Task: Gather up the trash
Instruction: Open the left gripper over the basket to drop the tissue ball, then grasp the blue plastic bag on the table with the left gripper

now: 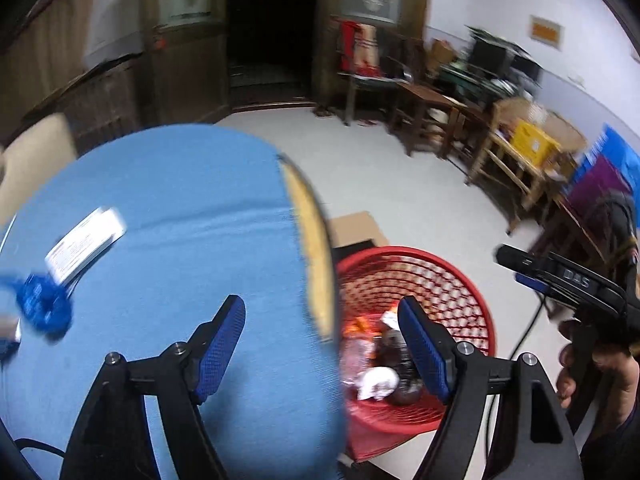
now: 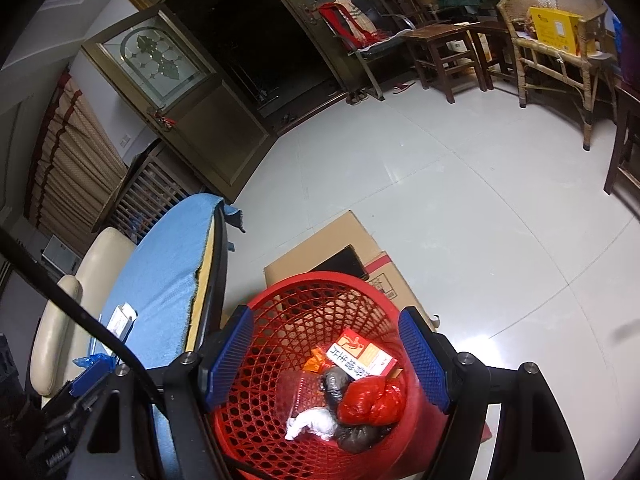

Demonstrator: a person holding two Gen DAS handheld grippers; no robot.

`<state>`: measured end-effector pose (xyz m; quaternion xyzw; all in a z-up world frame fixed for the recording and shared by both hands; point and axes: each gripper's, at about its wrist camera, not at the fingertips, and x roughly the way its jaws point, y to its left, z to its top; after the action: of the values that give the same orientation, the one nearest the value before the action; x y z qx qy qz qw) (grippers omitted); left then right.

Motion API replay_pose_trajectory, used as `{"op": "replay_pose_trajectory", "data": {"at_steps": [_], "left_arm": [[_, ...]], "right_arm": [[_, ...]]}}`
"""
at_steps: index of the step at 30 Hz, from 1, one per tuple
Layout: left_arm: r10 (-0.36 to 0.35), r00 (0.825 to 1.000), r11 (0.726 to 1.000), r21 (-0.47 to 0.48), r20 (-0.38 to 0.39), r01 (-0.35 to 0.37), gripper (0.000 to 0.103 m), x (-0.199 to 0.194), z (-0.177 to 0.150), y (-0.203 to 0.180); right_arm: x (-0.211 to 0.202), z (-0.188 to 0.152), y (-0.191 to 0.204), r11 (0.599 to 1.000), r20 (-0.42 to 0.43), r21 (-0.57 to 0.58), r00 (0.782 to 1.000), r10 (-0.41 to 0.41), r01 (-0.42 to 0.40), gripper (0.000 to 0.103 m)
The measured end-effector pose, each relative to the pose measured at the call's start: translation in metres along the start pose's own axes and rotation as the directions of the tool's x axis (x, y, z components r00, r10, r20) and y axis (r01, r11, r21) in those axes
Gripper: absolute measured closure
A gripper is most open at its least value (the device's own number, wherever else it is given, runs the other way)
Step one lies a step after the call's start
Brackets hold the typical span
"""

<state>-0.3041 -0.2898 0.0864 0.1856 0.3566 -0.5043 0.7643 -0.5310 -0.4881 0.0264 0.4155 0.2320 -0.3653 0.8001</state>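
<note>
Blue-padded fingers of the left gripper (image 1: 322,346) stand spread with nothing between them, straddling the edge of the table (image 1: 180,184) and the red basket (image 1: 452,276) beside it. The right gripper (image 2: 326,354) hangs over that basket, fingers likewise spread and empty. Trash left on the blue cloth: a white paper box (image 1: 86,246) and a crumpled blue wrapper (image 1: 44,306), near each other. Both look light; the box seems stiff enough to pinch across its narrow sides, while the wrapper looks soft and likely to crush, so a grip on its bulk suits. A dark cable (image 2: 80,312) crosses near the right gripper. A cardboard box (image 2: 332,240) sits behind the basket.
</note>
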Motion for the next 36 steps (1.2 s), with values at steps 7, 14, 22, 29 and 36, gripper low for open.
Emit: {"op": "replay_pose_trajectory", "data": {"at_steps": [7, 14, 22, 29, 36], "left_arm": [[0.114, 0.993, 0.984, -0.141, 0.001, -0.113, 0.024, -0.022, -0.025, 0.066], [0.204, 0.979, 0.938, -0.288, -0.001, -0.195, 0.024, -0.042, -0.050, 0.135], [0.308, 0.951, 0.829, -0.490, -0.004, -0.270, 0.024, -0.036, -0.033, 0.219], [0.364, 0.928, 0.791, -0.501, -0.075, -0.351, 0.023, 0.010, -0.011, 0.251], [0.330, 0.941, 0.783, -0.535, -0.076, -0.318, 0.056, 0.017, -0.026, 0.272]], "right_arm": [[0.007, -0.008, 0.039, 0.997, -0.030, -0.067, 0.999, 0.034, -0.036, 0.025], [0.017, -0.024, 0.094, 0.982, -0.078, -0.168, 0.995, 0.070, -0.082, 0.025], [0.024, -0.043, 0.150, 0.956, -0.120, -0.266, 0.988, 0.096, -0.125, 0.025], [0.021, -0.053, 0.171, 0.939, -0.131, -0.319, 0.987, 0.088, -0.126, 0.025], [0.025, -0.055, 0.175, 0.936, -0.146, -0.335, 0.987, 0.064, -0.110, 0.025]]}}
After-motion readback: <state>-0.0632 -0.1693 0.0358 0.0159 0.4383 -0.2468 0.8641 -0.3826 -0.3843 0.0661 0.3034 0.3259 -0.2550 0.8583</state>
